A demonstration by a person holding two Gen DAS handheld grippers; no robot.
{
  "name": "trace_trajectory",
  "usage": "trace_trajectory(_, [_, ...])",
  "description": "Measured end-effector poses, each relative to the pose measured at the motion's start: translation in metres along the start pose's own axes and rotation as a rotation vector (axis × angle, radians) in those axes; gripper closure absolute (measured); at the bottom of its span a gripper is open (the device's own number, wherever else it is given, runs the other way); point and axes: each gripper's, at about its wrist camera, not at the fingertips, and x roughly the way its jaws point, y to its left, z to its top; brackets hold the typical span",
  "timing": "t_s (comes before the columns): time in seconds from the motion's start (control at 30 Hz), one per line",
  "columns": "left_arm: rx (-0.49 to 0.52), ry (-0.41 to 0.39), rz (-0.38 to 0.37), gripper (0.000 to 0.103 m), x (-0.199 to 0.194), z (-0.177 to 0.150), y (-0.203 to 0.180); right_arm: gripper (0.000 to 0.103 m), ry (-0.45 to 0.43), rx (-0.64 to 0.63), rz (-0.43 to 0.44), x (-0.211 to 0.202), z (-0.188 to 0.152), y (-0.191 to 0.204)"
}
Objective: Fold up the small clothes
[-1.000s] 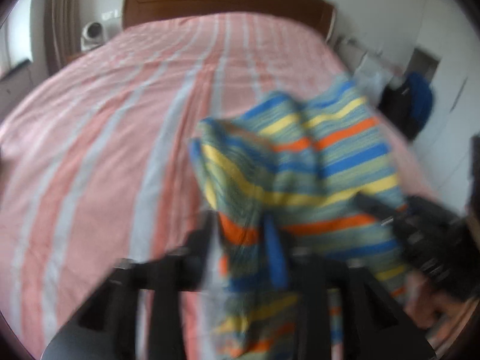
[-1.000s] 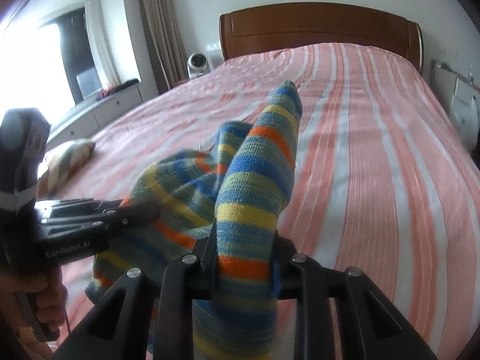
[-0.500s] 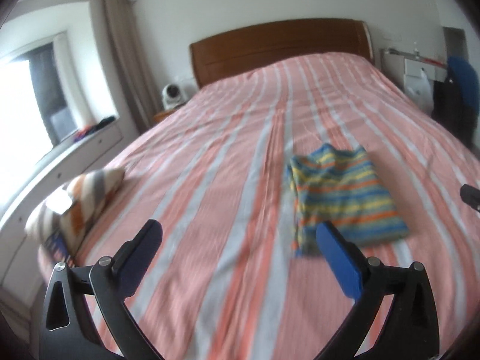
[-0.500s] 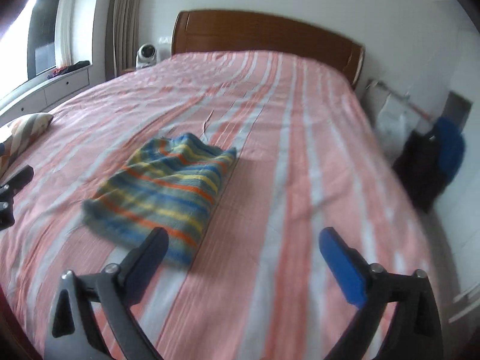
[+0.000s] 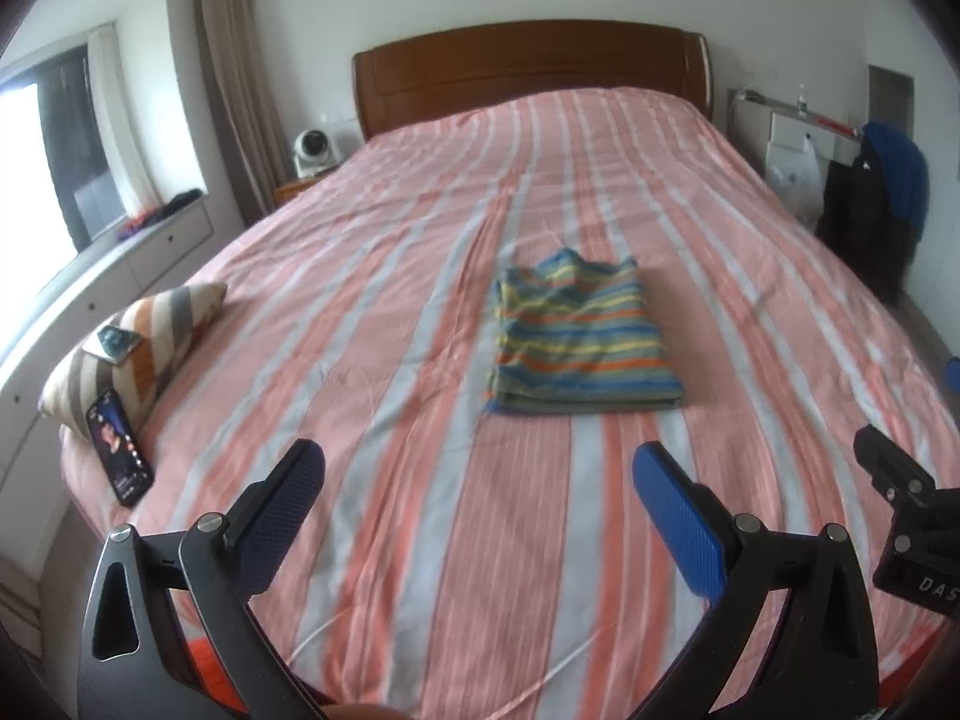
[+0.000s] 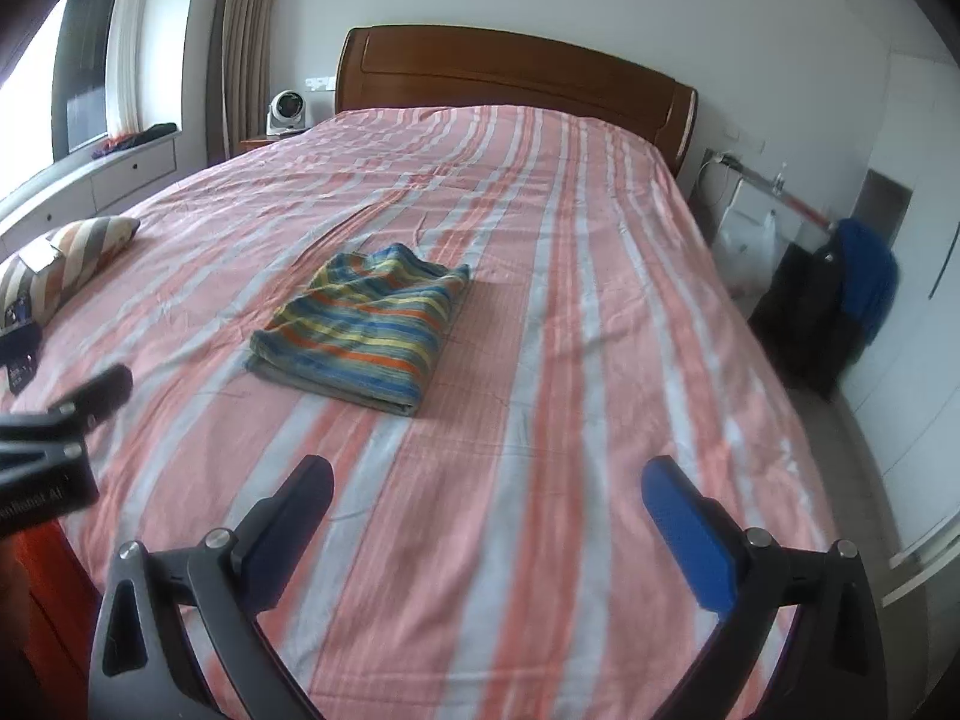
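A small striped knit garment in blue, yellow, orange and green lies folded flat in the middle of the pink striped bed. It also shows in the right wrist view. My left gripper is open and empty, held back near the foot of the bed, well short of the garment. My right gripper is open and empty, also back from it. The right gripper's body shows at the right edge of the left view; the left gripper shows at the left edge of the right view.
A striped pillow with a small packet on it lies at the bed's left edge, a phone leaning beside it. A wooden headboard stands at the far end. A dark bag and blue jacket stand to the right.
Both grippers let go of the striped garment, opened and drew back toward the foot of the bed. The garment now lies folded on the bed.
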Motion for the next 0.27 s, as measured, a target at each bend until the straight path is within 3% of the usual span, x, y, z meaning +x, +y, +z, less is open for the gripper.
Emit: trace_trajectory(0.27, [0.011,-0.025,-0.054,0.0,-0.012,-0.007,-0.008,0.001,-0.021,0.013,-0.003,-0.015,-0.003,-0.007])
